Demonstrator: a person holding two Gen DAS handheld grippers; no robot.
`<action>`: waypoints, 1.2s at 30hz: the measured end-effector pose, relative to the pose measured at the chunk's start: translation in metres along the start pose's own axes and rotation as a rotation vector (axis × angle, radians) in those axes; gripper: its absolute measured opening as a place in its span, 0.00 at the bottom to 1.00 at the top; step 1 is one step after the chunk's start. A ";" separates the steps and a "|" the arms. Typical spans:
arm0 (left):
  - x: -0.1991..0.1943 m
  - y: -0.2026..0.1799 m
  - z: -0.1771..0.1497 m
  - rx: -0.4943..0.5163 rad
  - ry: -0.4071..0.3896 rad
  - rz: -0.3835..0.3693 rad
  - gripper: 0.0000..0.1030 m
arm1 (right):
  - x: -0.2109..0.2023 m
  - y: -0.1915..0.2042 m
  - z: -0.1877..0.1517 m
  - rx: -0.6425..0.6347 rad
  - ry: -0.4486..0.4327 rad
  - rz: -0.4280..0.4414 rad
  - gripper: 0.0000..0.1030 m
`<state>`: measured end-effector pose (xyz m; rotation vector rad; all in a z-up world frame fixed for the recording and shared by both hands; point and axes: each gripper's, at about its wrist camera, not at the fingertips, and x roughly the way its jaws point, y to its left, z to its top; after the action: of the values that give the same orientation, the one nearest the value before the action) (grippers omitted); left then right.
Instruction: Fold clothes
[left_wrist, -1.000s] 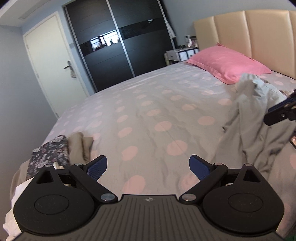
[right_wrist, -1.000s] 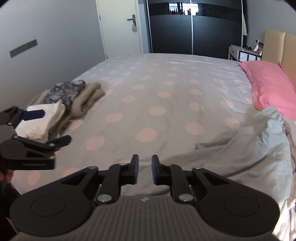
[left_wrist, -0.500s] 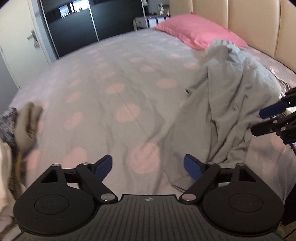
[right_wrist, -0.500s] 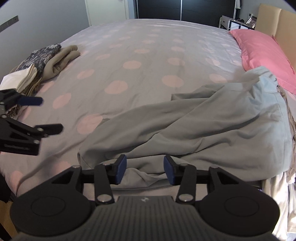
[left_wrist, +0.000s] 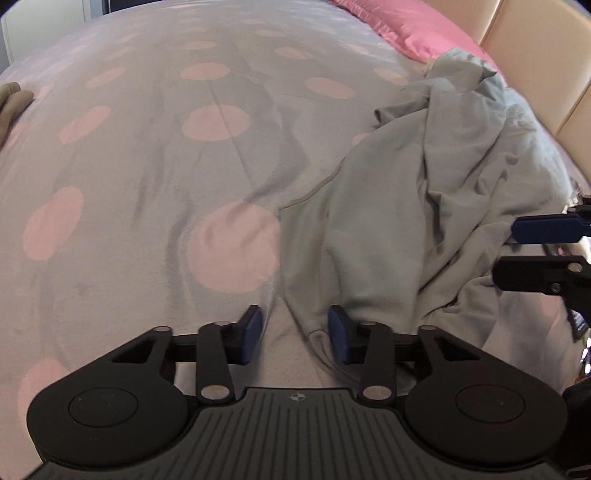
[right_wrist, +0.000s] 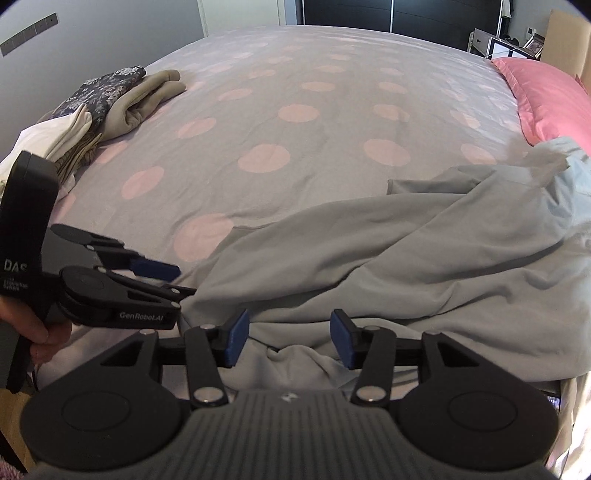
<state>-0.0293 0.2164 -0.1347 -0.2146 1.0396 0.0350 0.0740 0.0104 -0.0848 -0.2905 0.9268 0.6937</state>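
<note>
A crumpled pale grey garment (left_wrist: 424, 206) lies on the right side of the bed, its near end by the bed's front edge; it also shows in the right wrist view (right_wrist: 406, 258). My left gripper (left_wrist: 295, 334) is open, low over the garment's near corner, which lies between its blue pads. My right gripper (right_wrist: 290, 338) is open just above the garment's near hem. Each gripper shows in the other's view: the right one (left_wrist: 546, 247) and the left one (right_wrist: 147, 280).
The bed has a grey cover with pink dots (right_wrist: 295, 147). A pile of folded clothes (right_wrist: 107, 103) sits at the bed's left edge. A pink pillow (right_wrist: 546, 99) and beige headboard (left_wrist: 535, 48) are at the right. A dark wardrobe stands behind.
Both grippers have dropped down to the garment's near edge. The left gripper's jaws have narrowed around the corner; the right gripper's have widened.
</note>
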 end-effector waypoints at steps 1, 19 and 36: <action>-0.001 0.001 -0.001 -0.004 -0.007 -0.027 0.22 | 0.000 0.001 0.002 0.001 0.002 -0.008 0.51; -0.051 -0.069 -0.020 0.287 -0.189 -0.220 0.05 | -0.001 0.020 0.019 0.059 0.026 0.073 0.37; -0.057 -0.090 -0.023 0.423 -0.251 -0.184 0.25 | -0.011 -0.031 -0.006 0.175 0.105 -0.135 0.04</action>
<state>-0.0660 0.1282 -0.0828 0.0791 0.7528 -0.3152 0.0864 -0.0207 -0.0814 -0.2336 1.0511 0.4732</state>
